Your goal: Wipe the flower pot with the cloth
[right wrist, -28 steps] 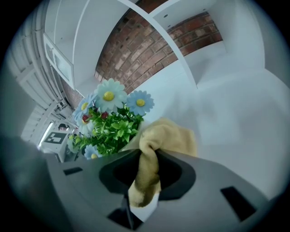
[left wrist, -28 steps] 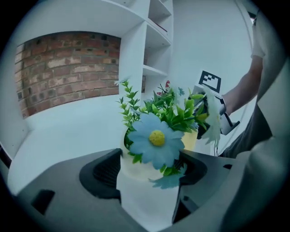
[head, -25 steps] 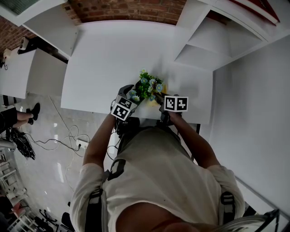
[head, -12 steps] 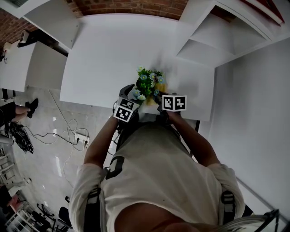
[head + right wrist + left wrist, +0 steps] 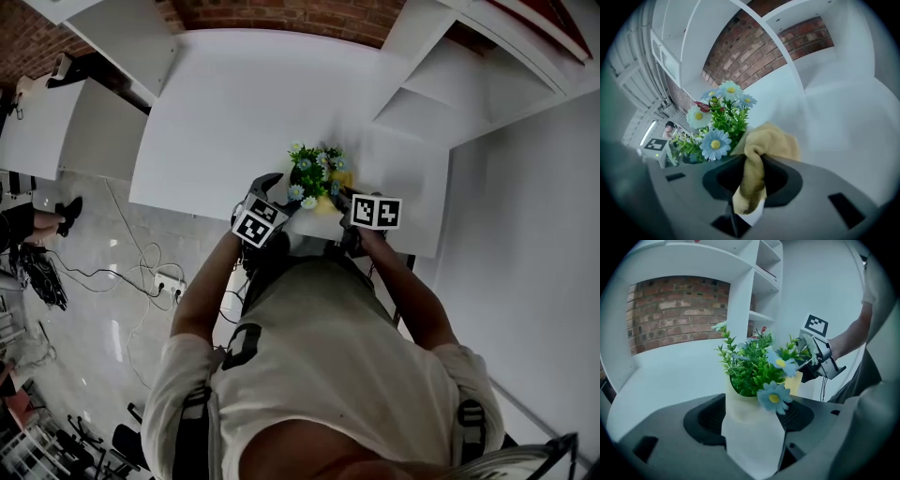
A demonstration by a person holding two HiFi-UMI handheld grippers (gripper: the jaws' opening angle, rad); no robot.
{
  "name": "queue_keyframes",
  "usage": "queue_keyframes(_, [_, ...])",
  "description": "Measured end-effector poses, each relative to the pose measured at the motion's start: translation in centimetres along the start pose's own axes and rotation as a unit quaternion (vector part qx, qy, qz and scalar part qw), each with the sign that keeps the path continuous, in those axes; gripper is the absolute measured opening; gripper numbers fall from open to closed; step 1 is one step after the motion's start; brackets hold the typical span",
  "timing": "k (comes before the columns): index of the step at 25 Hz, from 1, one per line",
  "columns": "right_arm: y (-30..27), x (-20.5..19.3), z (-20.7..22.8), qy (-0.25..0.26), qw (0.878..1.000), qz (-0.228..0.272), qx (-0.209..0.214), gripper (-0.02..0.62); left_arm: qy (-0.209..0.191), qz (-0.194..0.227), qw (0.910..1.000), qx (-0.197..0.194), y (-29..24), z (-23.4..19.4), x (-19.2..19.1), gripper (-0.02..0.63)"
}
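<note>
**Flower pot.** A pale flower pot (image 5: 749, 430) is found between the jaws of the left gripper (image 5: 277, 197). In the left gripper view the 2 jaws are closed against the pot's opposite sides and the pot is held upright. Green foliage (image 5: 750, 366) with blue daisies (image 5: 774, 398) rises from it. In the head view the pot is located at the near edge of the white table (image 5: 234, 112), close to the person's body. Whether its base rests on the table cannot be determined.

**Cloth.** A yellow cloth (image 5: 761, 150) is pinched in the right gripper (image 5: 343, 201). In the right gripper view the jaws are drawn in to a narrow gap with a fold of cloth clamped in it. The rest is bunched above and beyond the jaw tips. In the left gripper view the cloth is seen at the pot's far side at rim height, just behind a daisy. Contact with the pot wall cannot be confirmed.

**Surroundings.** A white shelf unit (image 5: 441, 84) is noted at the table's right, with a brick wall (image 5: 281, 11) behind. Cables (image 5: 141, 281) are observed on the floor to the left.
</note>
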State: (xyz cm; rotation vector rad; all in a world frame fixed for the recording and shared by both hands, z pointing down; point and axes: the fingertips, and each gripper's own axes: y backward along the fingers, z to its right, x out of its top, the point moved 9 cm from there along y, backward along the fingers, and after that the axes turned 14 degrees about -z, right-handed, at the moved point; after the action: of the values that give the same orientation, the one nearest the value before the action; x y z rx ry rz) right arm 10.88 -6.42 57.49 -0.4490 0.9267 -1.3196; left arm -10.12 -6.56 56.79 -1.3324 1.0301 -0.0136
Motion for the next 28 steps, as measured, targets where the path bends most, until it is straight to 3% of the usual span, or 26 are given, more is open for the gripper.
queue_keyframes(3, [-0.5, -0.1, -0.3, 0.006, 1.0, -0.008, -0.001, 0.107, -0.006, -0.02, 0.9998, -0.003, -1.3, -0.3, -0.7, 0.336])
queue_keyframes(7, [-1.1, -0.7, -0.7, 0.005, 1.0, -0.014, 0.007, 0.107, 0.005, -0.008, 0.9999, 0.006, -1.3, 0.2, -0.1, 0.336])
queue_keyframes(17, [-1.4, -2.6, -1.5, 0.0, 0.999, -0.035, -0.009, 0.107, 0.061, -0.012, 0.9975, 0.035, -1.5, 2.9, -1.6, 0.336])
queue_keyframes(24, [-0.6, -1.7, -0.5, -0.03, 0.999, -0.02, -0.002, 0.107, 0.019, -0.025, 0.9994, 0.011, -0.8, 3.3, -1.9, 0.328])
queue_keyframes(28, [-0.2, -1.0, -0.2, -0.038, 0.999, -0.004, 0.001, 0.107, 0.009, -0.026, 0.9992, 0.029, -1.0, 2.8, -1.7, 0.256])
